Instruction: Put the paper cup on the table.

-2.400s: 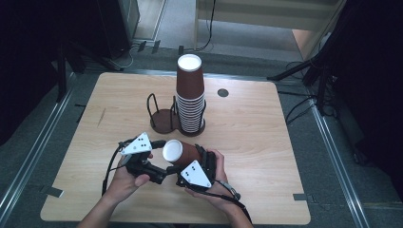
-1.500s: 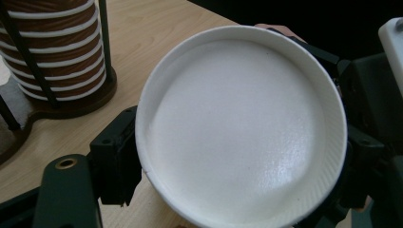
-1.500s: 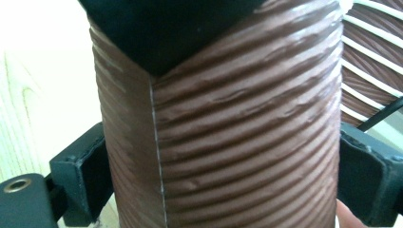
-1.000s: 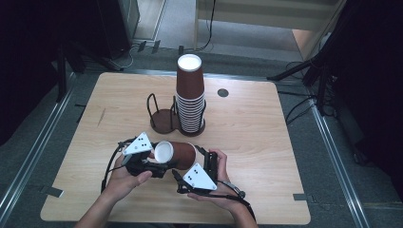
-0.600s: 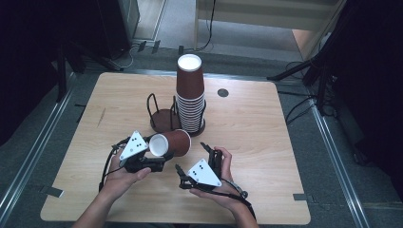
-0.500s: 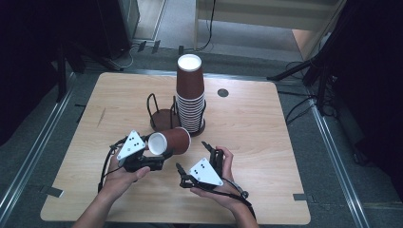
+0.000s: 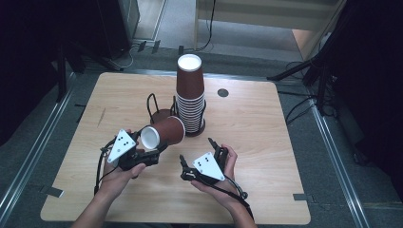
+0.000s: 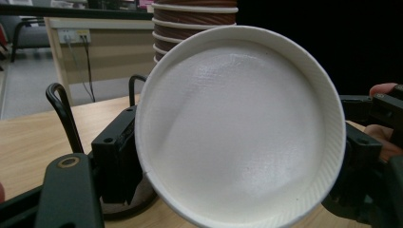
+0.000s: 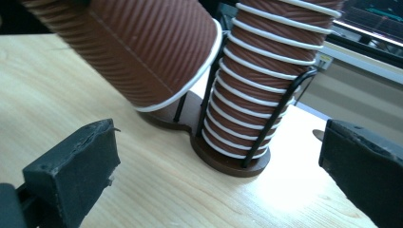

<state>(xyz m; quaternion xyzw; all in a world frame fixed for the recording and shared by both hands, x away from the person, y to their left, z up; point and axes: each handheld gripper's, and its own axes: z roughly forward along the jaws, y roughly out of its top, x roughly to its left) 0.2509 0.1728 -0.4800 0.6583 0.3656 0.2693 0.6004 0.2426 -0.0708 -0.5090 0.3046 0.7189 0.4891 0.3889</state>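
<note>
Now: ribbed brown paper cup (image 7: 164, 133) tilted on its side, just left of cup stack (image 7: 190, 97) | pinched at rim by left gripper (image 7: 151, 154) | right gripper (image 7: 196, 156) spread wide, empty | likely light, crushable, best gripped gently by rim.

We are looking at a light wooden table (image 7: 266, 142) standing on grey floor. A dark two-ring cup holder (image 7: 161, 115) is sitting near its middle, carrying a tall cup stack (image 7: 190, 97); a small dark disc (image 7: 223, 92) is lying just beyond.
</note>
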